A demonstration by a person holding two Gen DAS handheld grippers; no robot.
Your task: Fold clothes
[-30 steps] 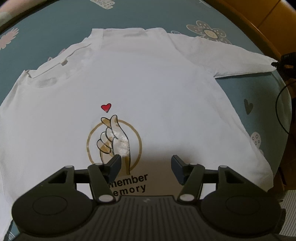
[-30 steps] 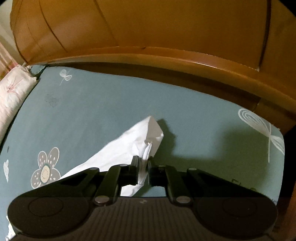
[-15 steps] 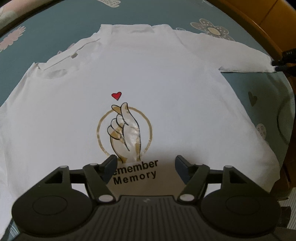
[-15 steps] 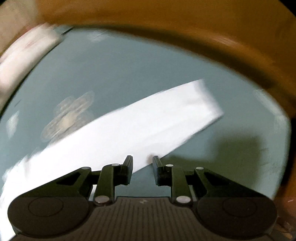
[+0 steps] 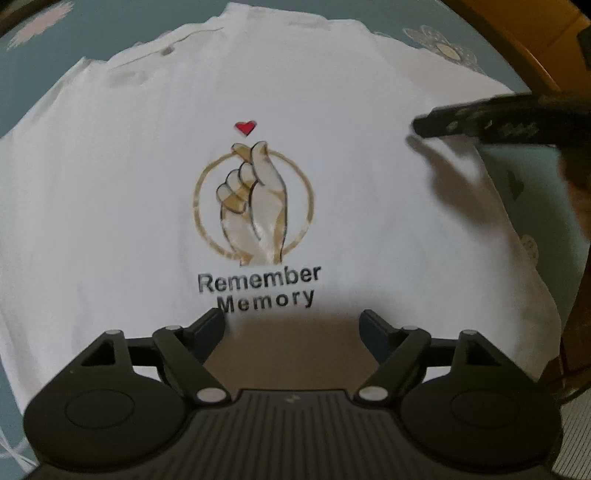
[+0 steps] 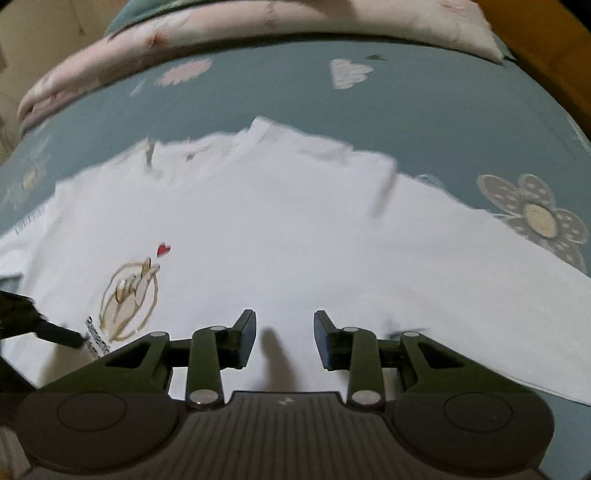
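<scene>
The white T-shirt (image 5: 351,206) lies spread out, print side up, on the bed's teal patterned sheet (image 6: 424,103). Its gold-ringed hand emblem (image 5: 255,206) and the words "Remember Memory" sit near the middle of the body. The neckline end points away from the left camera, the hem toward it.

Judging from how the cloth lies, the folding has barely begun. The body is flat and single-spread, with no crease across it. In the left view there is a raised seam and some greyish doubling near the far left shoulder (image 5: 147,62), so that sleeve may already be turned in over the body, though blur makes this hard to confirm. The sleeve on the other side (image 6: 498,295) appears in the right view as a broad white band running out toward the flower print (image 6: 535,218), laid out straight rather than folded. What is left, I judge: both side folds of the body and the final fold from hem to collar.

The left claw (image 5: 293,328) hovers above the lower chest just below the lettering, its jaws having just been opening to a wide gap, with nothing between them. The right claw (image 6: 284,339) hangs over the shirt's body on the sleeve side; its jaws have just been opening too, to a moderate gap, and they hold no cloth.

Beyond the shirt, a pink quilt (image 6: 258,22) lies along the far edge of the bed, and a wooden bed frame (image 5: 517,37) borders the sheet.
</scene>
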